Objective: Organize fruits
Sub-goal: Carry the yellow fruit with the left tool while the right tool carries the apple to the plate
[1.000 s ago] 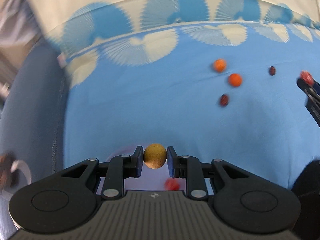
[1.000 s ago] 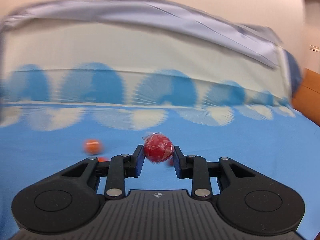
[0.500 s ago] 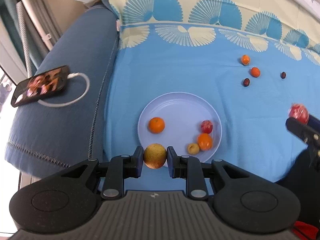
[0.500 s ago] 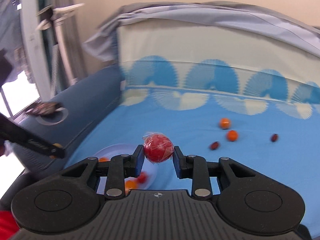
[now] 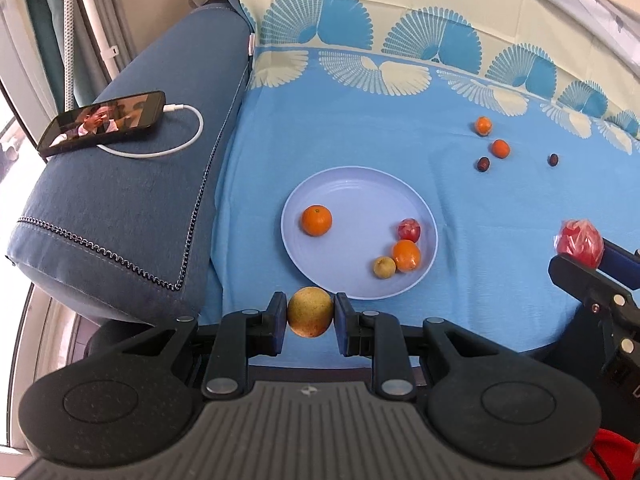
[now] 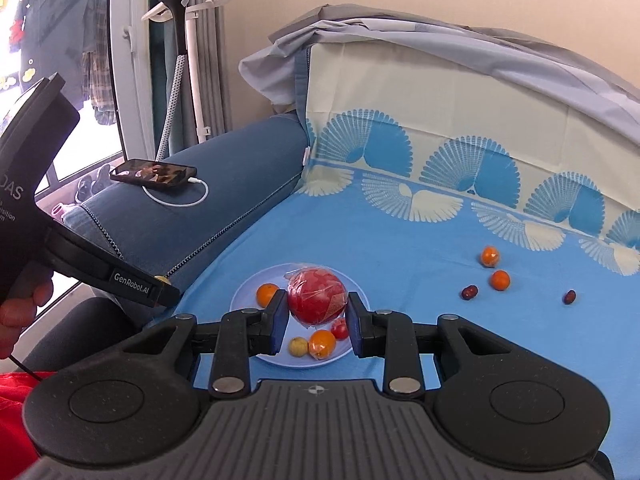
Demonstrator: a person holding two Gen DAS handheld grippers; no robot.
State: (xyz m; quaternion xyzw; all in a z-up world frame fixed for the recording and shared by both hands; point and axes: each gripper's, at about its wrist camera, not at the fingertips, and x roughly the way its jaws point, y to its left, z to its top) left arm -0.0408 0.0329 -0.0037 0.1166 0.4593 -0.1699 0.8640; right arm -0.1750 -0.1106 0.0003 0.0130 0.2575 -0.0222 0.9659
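Note:
My left gripper is shut on a yellow-brown round fruit, held above the near rim of a pale blue plate. The plate holds an orange, a small red fruit, a second orange and a small yellow fruit. My right gripper is shut on a red fruit wrapped in clear film, held above the plate. It also shows at the right edge of the left wrist view. Two small oranges and two dark fruits lie on the blue cloth beyond.
A dark blue sofa arm runs along the left, with a phone on a white cable. The fan-patterned cloth covers the seat and backrest. A window and a garment steamer pole stand at the left.
Both grippers have pulled back and up with their fruits still gripped. The plate, sofa arm and phone have come into view, and the right gripper has swung left toward the plate.

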